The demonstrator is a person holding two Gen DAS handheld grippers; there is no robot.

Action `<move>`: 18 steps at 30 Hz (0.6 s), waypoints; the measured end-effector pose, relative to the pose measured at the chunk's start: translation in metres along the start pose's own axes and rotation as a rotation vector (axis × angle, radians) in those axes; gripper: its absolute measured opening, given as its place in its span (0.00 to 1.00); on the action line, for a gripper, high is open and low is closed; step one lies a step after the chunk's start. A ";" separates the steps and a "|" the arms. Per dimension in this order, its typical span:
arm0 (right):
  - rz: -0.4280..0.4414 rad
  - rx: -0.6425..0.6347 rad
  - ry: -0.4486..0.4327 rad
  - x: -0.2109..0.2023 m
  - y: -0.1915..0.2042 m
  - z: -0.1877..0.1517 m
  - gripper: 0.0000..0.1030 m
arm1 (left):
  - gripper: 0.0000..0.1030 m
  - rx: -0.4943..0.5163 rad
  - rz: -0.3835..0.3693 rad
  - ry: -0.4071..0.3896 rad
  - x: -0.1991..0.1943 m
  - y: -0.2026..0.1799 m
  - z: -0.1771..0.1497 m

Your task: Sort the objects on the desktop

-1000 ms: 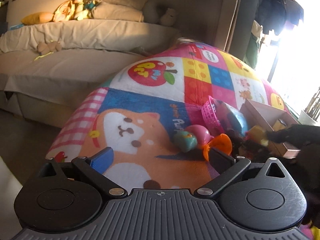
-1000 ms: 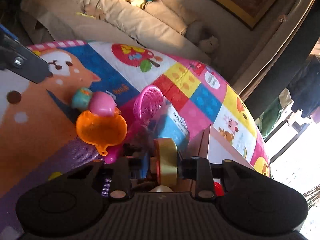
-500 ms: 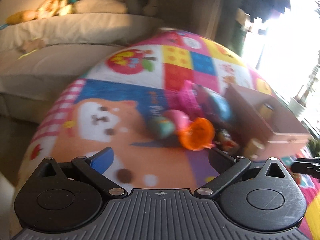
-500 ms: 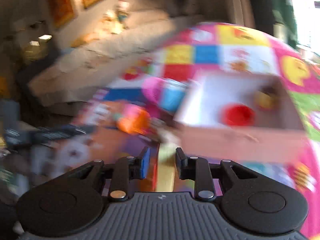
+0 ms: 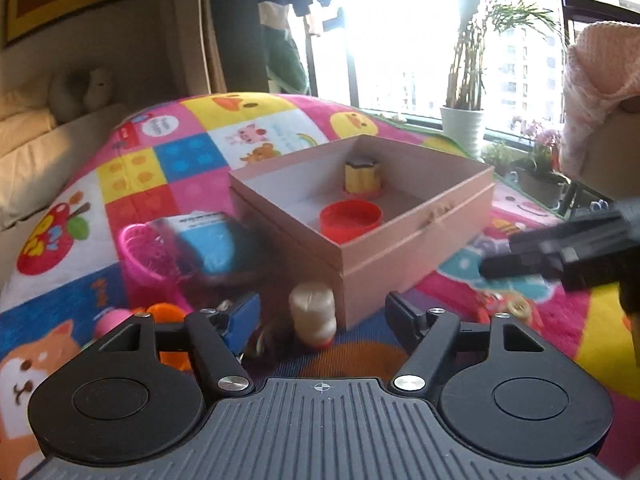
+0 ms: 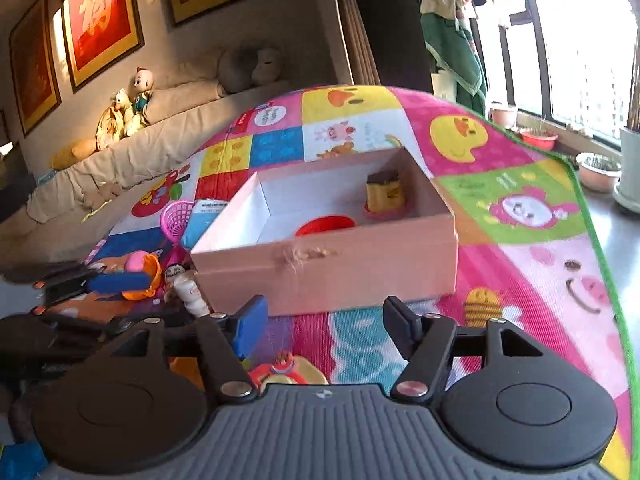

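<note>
So far only two things sit inside the pink box [image 5: 416,236]: a red lid [image 5: 350,219] and a yellow cup [image 5: 362,174]. Both the left tool [image 5: 322,312] and right tool [image 6: 322,320] are spread and empty. Outside, the white bottle [image 5: 312,312], pink basket [image 5: 146,252] and orange toy [image 6: 140,276] remain unsorted on the mat [image 6: 520,208].

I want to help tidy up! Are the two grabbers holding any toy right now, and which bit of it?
No, nothing is held. The left gripper and the right gripper are both open and empty in front of the pink box.
</note>
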State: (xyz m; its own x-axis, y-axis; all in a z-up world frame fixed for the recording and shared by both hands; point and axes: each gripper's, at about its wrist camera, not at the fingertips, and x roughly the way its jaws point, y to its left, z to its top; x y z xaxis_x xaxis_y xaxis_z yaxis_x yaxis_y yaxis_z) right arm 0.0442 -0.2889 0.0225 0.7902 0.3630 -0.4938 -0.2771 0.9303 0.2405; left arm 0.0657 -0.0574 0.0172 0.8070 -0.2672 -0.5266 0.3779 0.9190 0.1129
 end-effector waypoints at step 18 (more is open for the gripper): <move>0.025 -0.036 0.002 -0.001 0.008 -0.008 0.76 | 0.34 0.006 0.060 0.086 -0.056 0.019 -0.037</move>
State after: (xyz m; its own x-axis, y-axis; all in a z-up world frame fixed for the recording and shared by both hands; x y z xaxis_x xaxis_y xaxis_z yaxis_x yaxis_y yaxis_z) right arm 0.0368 -0.2810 0.0185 0.7820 0.3858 -0.4895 -0.3160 0.9224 0.2222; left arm 0.0109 -0.0143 0.0178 0.7867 -0.1853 -0.5889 0.3326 0.9308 0.1515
